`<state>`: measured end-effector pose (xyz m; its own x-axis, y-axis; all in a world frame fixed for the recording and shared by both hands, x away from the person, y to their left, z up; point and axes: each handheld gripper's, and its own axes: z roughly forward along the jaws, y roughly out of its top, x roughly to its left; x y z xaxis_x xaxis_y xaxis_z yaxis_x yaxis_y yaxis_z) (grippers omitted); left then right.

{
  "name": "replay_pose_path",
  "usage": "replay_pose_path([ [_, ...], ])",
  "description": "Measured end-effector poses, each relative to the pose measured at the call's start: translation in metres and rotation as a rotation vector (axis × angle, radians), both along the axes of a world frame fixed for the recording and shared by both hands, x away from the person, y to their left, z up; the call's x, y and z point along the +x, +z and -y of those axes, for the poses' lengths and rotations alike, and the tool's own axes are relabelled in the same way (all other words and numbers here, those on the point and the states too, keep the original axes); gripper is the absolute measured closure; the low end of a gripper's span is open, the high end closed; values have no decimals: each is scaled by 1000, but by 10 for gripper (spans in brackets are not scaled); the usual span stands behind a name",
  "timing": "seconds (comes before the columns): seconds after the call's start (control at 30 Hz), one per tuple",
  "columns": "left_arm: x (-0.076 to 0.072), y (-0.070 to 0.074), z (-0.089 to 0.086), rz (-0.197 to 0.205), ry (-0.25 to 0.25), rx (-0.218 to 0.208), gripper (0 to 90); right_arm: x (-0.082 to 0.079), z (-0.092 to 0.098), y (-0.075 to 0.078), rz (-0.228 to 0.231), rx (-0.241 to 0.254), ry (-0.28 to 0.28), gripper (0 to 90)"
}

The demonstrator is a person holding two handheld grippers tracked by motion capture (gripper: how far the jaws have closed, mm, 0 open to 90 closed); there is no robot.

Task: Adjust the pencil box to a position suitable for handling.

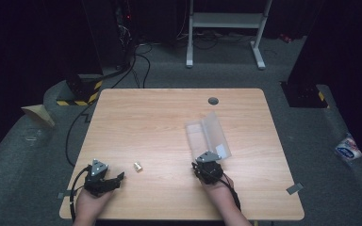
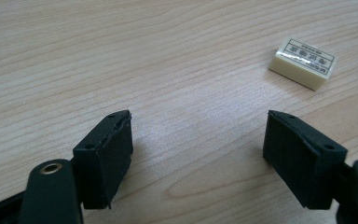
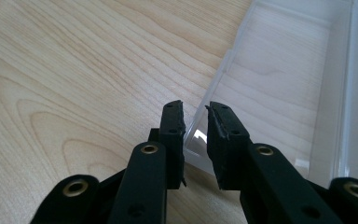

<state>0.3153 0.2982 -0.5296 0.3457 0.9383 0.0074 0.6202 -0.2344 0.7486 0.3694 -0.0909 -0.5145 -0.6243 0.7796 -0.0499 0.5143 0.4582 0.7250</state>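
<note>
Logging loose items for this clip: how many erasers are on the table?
1. The eraser lies on the table just ahead of the open left hand-held gripper, untouched.

The print on the eraser [image 2: 302, 63] top face is too blurred to read in the left gripper view; in the high view the eraser [image 1: 137, 166] is too small to identify. The clear plastic case [image 3: 303, 88] is cut off by the top and right edges of the right gripper view. Both forearms are cut off by the bottom edge of the high view
</note>
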Motion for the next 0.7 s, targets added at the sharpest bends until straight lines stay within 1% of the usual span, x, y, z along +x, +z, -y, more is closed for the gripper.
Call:
replay_pose_path([
  [0.2, -1, 0, 1, 0, 2, 2, 251, -6, 7, 0, 5, 0, 4, 759],
  [0.37, -1, 0, 0, -3, 0, -6, 251, -13, 14, -1, 13, -4, -4, 755],
  [0.4, -1, 0, 0, -5, -3, -3, 252, -16, 16, -1, 8, -1, -15, 754],
  [0.47, -1, 0, 0, -2, -5, -2, 252, -17, 18, -1, 12, -4, -13, 753],
  [0.57, -1, 0, 0, 0, -4, -3, 254, -26, 24, 0, 10, -2, -17, 750],
  [0.6, -1, 0, 0, -1, -5, -4, 254, -30, 28, 0, 16, -10, -19, 748],
  [0.7, -1, 0, 0, 0, -6, -4, 254, -35, 34, 0, 10, -8, -33, 745],
])
